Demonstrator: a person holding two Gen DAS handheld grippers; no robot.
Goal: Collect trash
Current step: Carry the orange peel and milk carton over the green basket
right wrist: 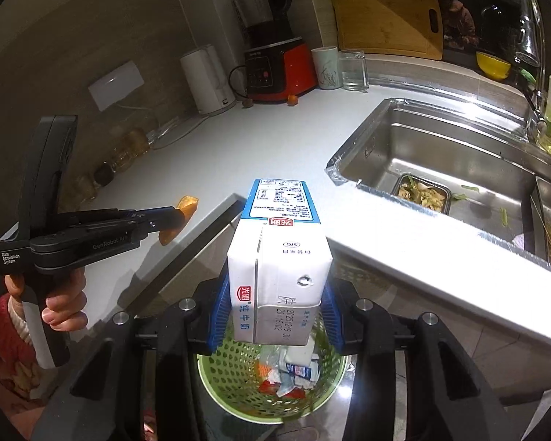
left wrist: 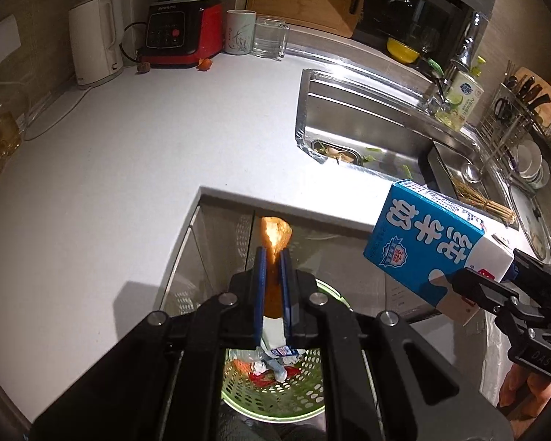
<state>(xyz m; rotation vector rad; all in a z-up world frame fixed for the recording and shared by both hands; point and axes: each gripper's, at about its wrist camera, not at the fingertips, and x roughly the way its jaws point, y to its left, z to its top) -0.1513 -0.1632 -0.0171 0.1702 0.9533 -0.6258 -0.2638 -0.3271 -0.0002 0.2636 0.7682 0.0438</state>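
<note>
You held the orange peel clamped in the left tool and the milk carton in the right tool, both past the bench edge above the green basket; next, release.

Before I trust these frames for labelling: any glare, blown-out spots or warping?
Left wrist view: the peel in the left tool glows overexposed at its tip; fisheye bends the countertop.
Right wrist view: strong glare whitens the counter edge beside the sink; corners are black.
</note>
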